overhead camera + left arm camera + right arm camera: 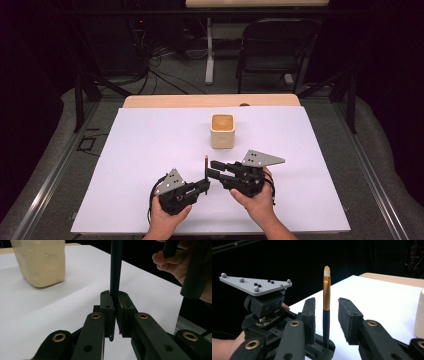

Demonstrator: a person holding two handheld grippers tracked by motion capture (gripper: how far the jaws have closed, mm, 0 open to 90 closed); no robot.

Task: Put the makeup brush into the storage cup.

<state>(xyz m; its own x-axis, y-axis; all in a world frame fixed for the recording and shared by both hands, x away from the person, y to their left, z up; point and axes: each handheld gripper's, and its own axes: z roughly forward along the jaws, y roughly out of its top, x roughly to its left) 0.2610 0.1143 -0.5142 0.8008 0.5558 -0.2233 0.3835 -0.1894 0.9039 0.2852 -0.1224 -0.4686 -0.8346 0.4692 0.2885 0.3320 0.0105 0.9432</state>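
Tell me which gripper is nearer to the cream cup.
Right. The right gripper sits just in front of the cream cup, jaws open around the upright brush. The left gripper, shut on that brush's handle, is farther back and to the left.

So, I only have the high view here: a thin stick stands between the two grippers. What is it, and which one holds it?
Observer: A brush, dark handle, gold ferrule, pale tip up. The left gripper is shut on the handle's lower end.
Operator: Does the right gripper grip it too?
Observer: No. The right gripper stands open around it, with a gap between each of its pads and the brush.
Operator: Is the brush upright?
Observer: Yes, close to upright in both gripper views.
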